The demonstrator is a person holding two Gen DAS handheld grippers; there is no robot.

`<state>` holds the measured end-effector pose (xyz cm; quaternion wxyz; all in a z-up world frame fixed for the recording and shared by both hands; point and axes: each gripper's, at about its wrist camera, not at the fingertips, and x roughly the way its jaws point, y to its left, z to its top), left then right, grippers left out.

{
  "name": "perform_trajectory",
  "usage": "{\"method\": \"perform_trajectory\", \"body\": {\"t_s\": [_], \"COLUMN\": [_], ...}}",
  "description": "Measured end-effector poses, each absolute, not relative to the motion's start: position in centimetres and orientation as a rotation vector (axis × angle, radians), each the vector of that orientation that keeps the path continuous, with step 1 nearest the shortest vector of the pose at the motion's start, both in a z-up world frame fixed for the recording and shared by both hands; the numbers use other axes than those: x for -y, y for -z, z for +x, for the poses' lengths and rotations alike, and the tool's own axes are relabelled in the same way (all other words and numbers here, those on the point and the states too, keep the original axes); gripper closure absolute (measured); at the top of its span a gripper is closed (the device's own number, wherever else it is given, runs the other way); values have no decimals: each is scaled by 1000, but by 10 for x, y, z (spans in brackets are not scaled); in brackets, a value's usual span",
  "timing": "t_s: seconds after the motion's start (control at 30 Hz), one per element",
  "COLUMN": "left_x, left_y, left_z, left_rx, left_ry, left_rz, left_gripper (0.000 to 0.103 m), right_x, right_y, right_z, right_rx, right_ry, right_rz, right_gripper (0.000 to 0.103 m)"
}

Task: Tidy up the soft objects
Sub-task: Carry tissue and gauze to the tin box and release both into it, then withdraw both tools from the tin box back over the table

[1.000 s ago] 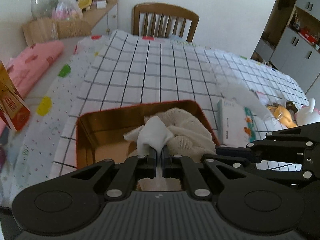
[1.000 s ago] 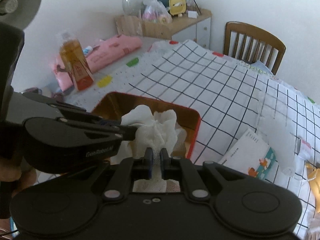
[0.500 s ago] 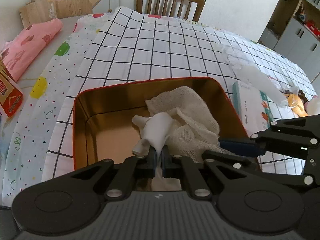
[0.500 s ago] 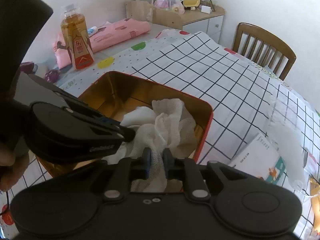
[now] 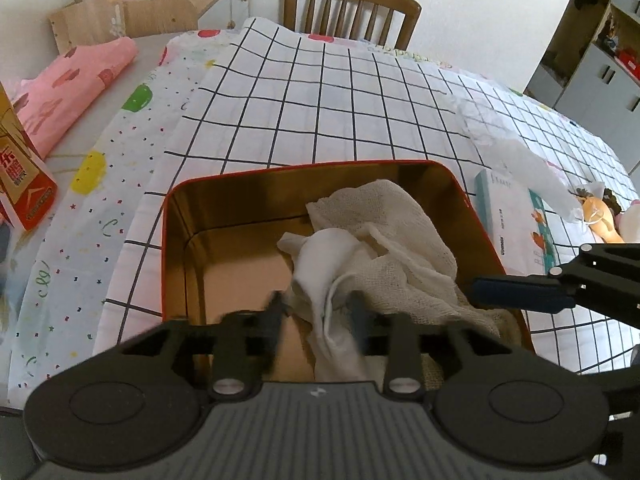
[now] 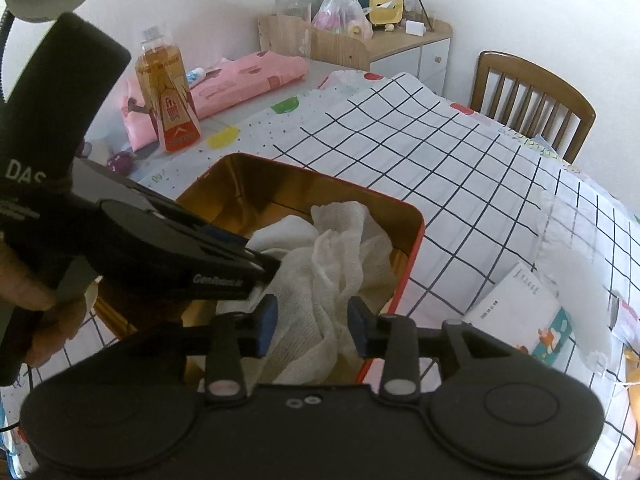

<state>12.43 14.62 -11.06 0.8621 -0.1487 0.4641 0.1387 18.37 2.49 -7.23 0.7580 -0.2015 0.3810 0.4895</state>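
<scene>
1. On the far left of the table a pink cloth (image 5: 76,80) lies folded, with a bottle (image 6: 168,96) of amber drink standing just in front of it on the dotted tablecloth (image 5: 100,208). A wooden chair (image 5: 352,8) stands at the table's far edge.
2. In the middle sits a red tin (image 5: 240,240) with a gold inside, on the checked cloth (image 5: 340,100). To its right lie a white booklet (image 5: 516,216) and a crumpled clear bag (image 5: 520,160).
3. In the right wrist view the left gripper's body reaches across the tin's left side and hides part of the tin wall.
4. Half a second ago both grippers were pinched shut on the fabric; now both stand spread apart, and the fabric has dropped lower into the tin.
5. The left gripper (image 5: 316,312) is released: its blurred fingers sit either side of the white cloth (image 5: 328,264), which rests in the tin's right half.
6. The right gripper (image 6: 312,320) is also released, its fingers flanking the gauze cloth (image 6: 340,248) that lies heaped beside and partly over the white cloth.
</scene>
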Motion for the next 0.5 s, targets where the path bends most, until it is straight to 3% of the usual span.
{"method": "perform_trajectory", "body": {"t_s": [0.17,0.37,0.5], "left_x": [-144,-140,-136], "left_y": [104,94,82], "left_z": [118,108,97], "left_rx": [-948,-917,-881], "left_ry": [-289,-280,-278], "left_rz": [-304,-292,-270], "left_gripper": [47,44,32], "right_x": [-17,-5,5], "right_y": [68,56,46], "right_z": [182,176,172], "right_rx": [-825,-805,-791], "right_ry": [-1053,-1046,-1037], "right_rz": [-422,-386,-358], "right_gripper": [61,55,47]}}
